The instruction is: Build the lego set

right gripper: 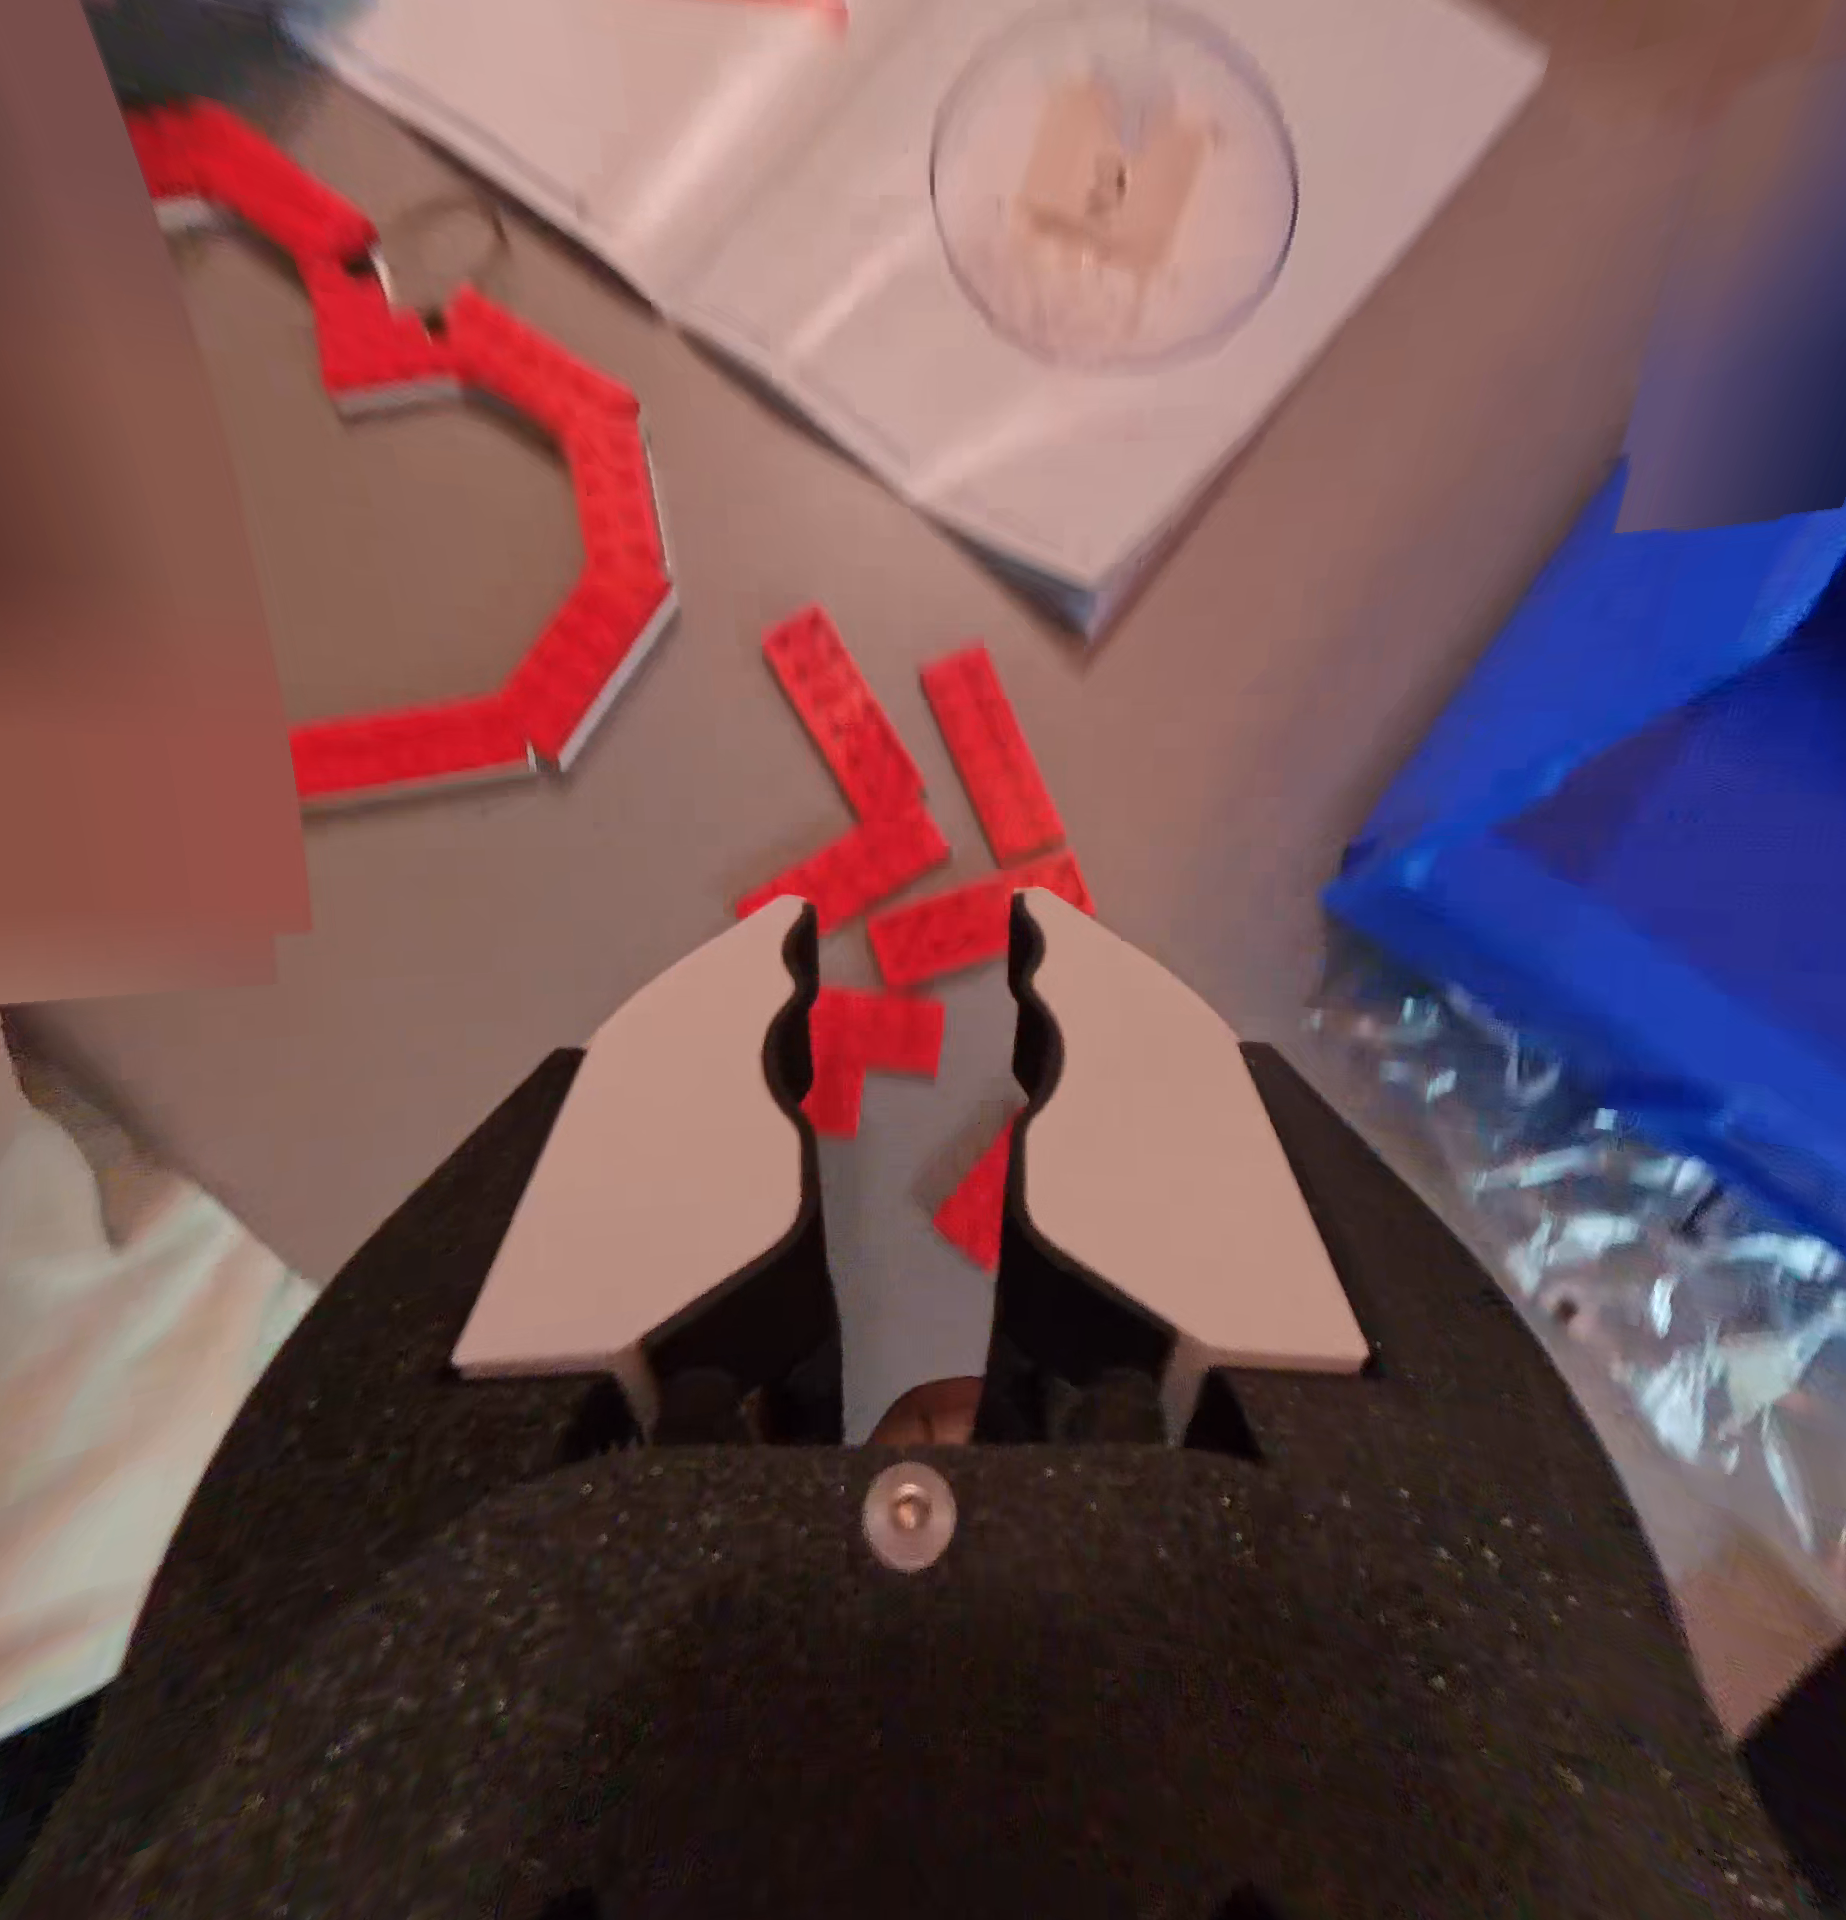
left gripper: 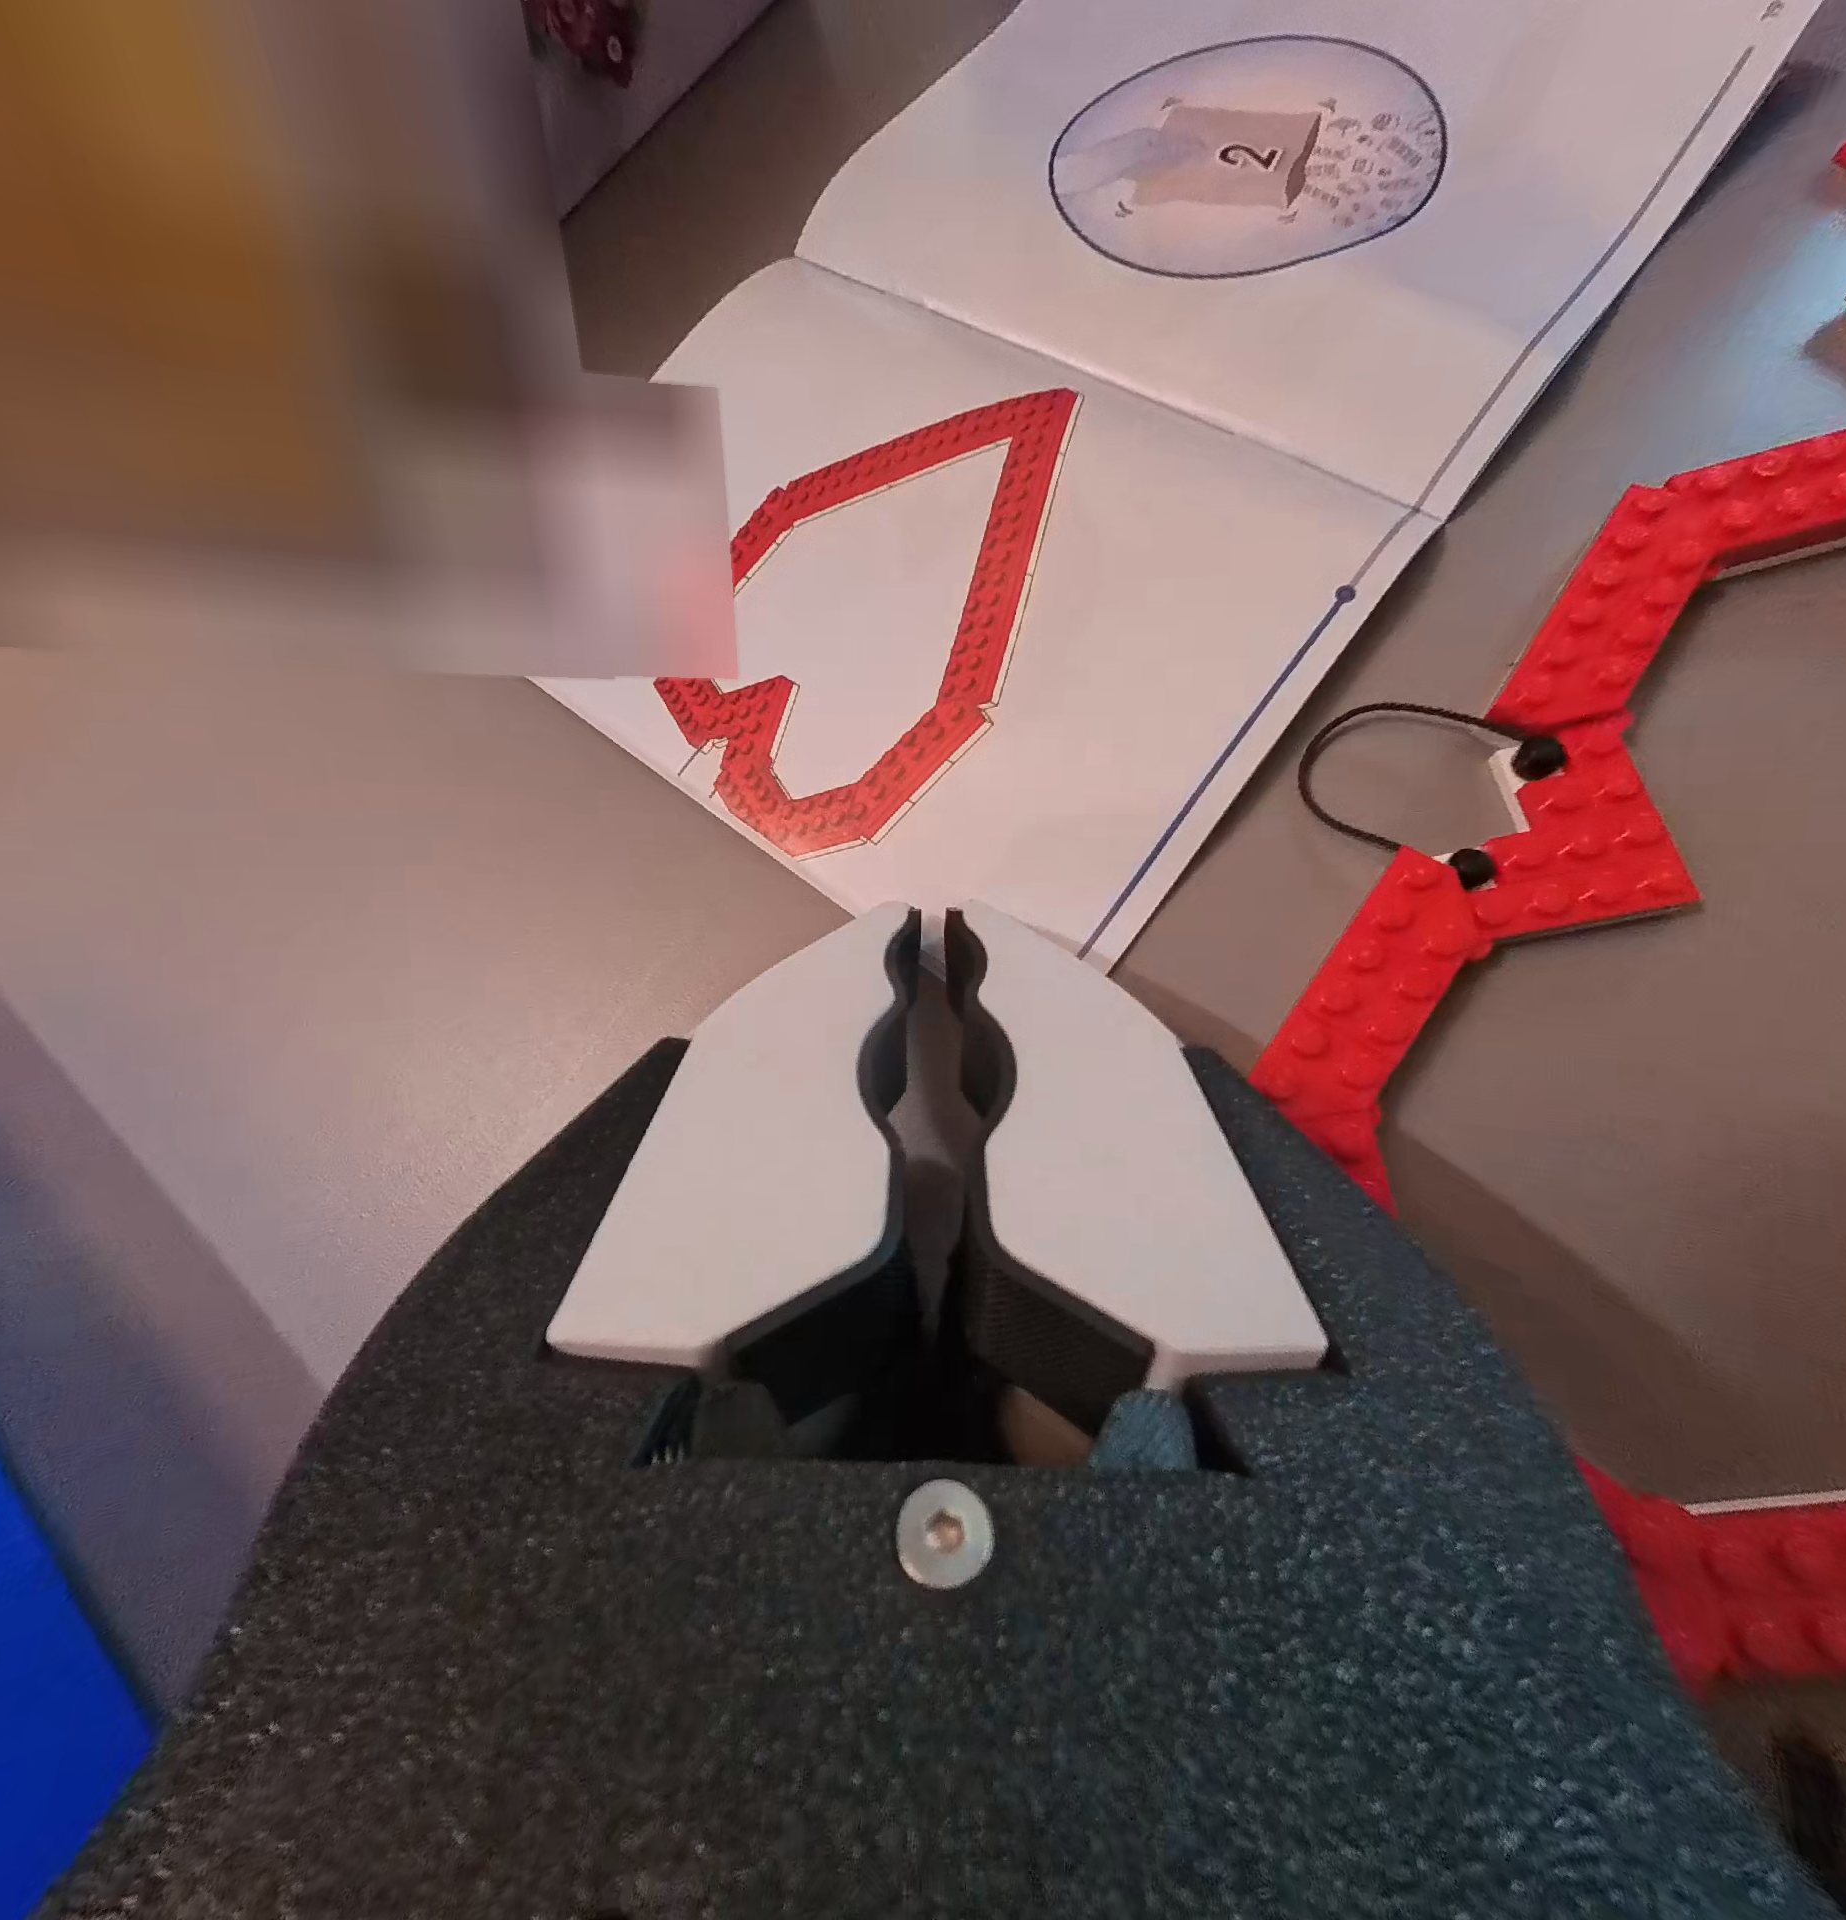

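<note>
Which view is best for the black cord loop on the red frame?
Left wrist view. The black cord loop is sharp there, both ends plugged into the red frame at its notch. The right wrist view shows the cord only as a faint, motion-blurred ring near the frame's top.

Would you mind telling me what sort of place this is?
Probably an indoor hobby or work table: an open paper instruction booklet, a red studded heart-shaped brick frame and loose red flat plates lie on a grey tabletop.
</note>
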{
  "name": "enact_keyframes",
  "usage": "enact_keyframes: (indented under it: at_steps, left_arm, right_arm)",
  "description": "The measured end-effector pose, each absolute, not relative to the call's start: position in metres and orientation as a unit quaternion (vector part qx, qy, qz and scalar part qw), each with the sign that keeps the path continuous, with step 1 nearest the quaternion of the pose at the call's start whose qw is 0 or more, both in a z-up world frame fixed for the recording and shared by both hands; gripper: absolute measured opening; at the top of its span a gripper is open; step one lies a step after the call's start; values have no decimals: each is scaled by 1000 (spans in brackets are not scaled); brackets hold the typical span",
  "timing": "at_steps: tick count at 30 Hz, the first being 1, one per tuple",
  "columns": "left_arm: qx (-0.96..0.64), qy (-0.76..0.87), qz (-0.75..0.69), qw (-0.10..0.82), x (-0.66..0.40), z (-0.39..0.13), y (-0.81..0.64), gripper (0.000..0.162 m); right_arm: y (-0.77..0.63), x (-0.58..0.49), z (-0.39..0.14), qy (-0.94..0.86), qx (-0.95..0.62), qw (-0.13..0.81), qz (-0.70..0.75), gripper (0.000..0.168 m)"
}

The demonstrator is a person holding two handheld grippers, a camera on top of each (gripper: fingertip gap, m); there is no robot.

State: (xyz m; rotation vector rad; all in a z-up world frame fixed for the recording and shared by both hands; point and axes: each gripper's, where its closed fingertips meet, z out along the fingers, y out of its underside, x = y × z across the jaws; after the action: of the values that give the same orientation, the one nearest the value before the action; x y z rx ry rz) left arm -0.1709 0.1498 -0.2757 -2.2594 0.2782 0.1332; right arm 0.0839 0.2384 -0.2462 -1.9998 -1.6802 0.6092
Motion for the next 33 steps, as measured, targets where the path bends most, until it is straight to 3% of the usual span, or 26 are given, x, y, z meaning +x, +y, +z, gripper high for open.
enact_keyframes:
  at_steps: [5,8,21,23,33]
  left_arm:
    - [-899,115,62,418,-171,-275,149,4]
    - [-898,116,64,419,-171,-275,149,4]
    - [-897,119,70,419,-171,-275,149,3]
    - [-897,120,71,419,-171,-275,149,3]
    - [-897,122,74,419,-170,-275,149,3]
  right_arm:
    - [228,124,-263,-606,-751,184,187,45]
    - [241,137,-269,-591,-767,201,152,38]
    - [245,160,-282,-545,-811,174,123,44]
    - [246,155,-282,-539,-811,184,130,37]
    - [231,150,-281,-702,-682,161,126,36]
